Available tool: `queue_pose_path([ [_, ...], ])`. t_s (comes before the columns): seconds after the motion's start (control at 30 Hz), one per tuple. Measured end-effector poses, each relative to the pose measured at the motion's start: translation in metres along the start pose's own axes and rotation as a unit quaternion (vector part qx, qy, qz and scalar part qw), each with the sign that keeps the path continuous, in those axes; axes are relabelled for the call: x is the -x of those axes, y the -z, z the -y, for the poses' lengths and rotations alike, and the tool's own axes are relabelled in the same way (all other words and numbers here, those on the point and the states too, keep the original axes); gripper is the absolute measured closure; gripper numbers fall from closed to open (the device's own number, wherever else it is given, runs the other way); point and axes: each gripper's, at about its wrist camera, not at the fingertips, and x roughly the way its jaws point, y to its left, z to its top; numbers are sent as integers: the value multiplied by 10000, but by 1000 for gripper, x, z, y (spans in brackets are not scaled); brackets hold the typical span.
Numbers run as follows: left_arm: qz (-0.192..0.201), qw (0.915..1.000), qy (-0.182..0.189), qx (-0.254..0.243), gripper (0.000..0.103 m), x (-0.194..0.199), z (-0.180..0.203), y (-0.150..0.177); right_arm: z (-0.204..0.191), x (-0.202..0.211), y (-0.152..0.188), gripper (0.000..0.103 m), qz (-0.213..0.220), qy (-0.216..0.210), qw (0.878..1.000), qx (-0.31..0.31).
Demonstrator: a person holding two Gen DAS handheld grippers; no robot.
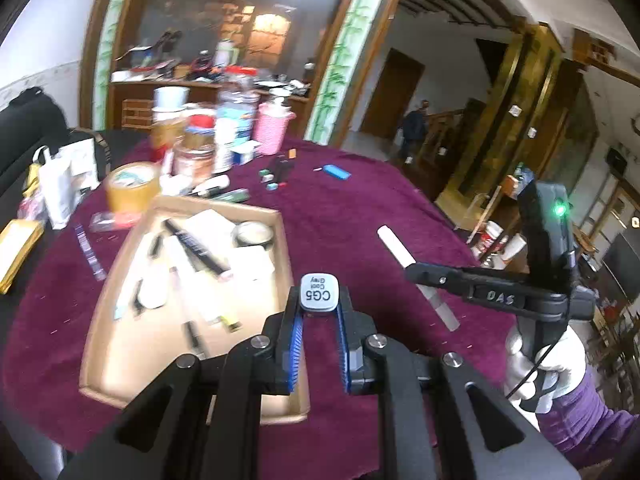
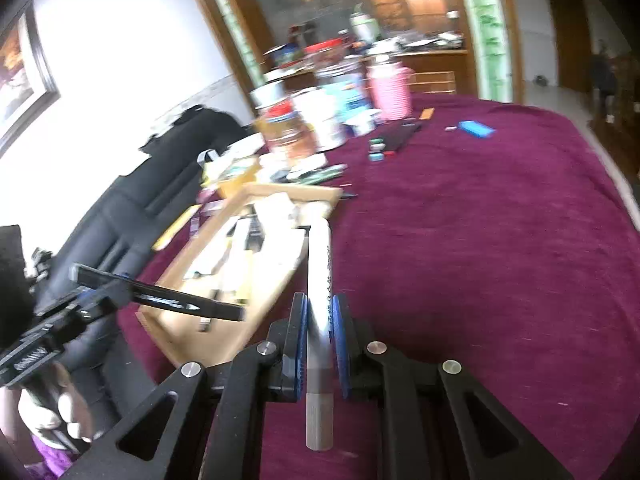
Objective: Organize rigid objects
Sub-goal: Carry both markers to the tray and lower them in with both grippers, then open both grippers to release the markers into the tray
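My purple-clothed table [image 1: 360,216] is only partly sorted: the shallow cardboard tray [image 1: 280,248] already holds a heap of pens, a comb-like strip and a small round tin, while jars and bottles [image 1: 216,136] crowd the far edge and a blue lighter-like piece [image 1: 336,171] and small dark bits [image 1: 276,172] lie loose beyond the tray. By my reckoning much remains to gather.

My left gripper [image 1: 320,316] is clamped on a dark marker [image 2: 160,300], its grey cap end marked CG5 [image 1: 319,294] pointing straight at that camera, raised over the tray's near right corner. My right gripper [image 2: 320,320] is pinched on a white marker [image 2: 322,280] lying lengthwise between the blue pads [image 2: 340,332], tip toward the tray's near edge, just right of it.
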Motion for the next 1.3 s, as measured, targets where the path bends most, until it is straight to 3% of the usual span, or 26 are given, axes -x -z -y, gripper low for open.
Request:
queue_pose_path([
  [0.17,-336,9993,-170,83,88,15,-36,4,-34,-41,-4,89,-325,-402,9986,94],
  [0.33,-910,9956,-193,112,88,15,-66,7,-53,-83,-1,89,-698,-613,9957,-25],
  [0.53,-1843,9821,15,381,87,-15,-107,11,-55,-122,-2,89,-975,-642,9928,-282],
  [0.67,-2055,9752,243,780,85,-33,-138,0,-57,-140,-1,89,-1111,-490,9921,-323],
  [0.93,-2228,9688,266,1057,80,-79,-165,-12,-50,-159,-8,89,-1189,-88,9921,-378],
  [1.03,-2495,9640,43,918,84,-106,-165,-8,-47,-166,-9,89,-1226,53,9915,-425],
  [1.13,-2622,9609,52,892,84,-123,-165,-2,-47,-171,-8,89,-1273,92,9909,-423],
  [1.3,-2466,9665,-504,500,81,-123,-153,1,-53,-175,-9,88,-1296,251,9910,-229],
])
